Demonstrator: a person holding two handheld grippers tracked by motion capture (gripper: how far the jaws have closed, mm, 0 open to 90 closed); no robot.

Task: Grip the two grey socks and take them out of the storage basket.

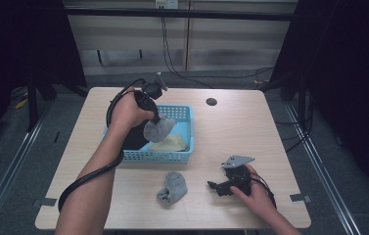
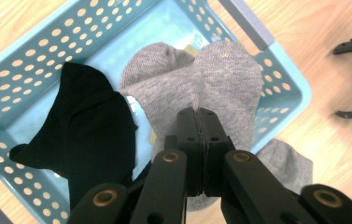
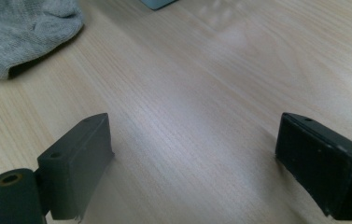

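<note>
My left gripper [image 1: 155, 119] [image 2: 200, 114] is shut on a grey sock [image 1: 158, 129] [image 2: 220, 79], which hangs from its jaws above a light blue perforated basket [image 1: 184, 113] [image 2: 24, 51]. Inside the basket lie a black sock [image 1: 134, 139] [image 2: 89, 121] and a pale yellow cloth [image 1: 170, 143]. A second grey sock [image 1: 173, 187] [image 3: 19, 32] lies on the table in front of the basket. To the right of that sock, my right gripper [image 1: 212, 187] [image 3: 194, 144] rests low over the wood, open, with nothing between its jaws.
The wooden table [image 1: 250, 127] has a round cable hole [image 1: 211, 102] behind the basket. Black curtains and metal rails flank the table. Cables trail on the floor at the back.
</note>
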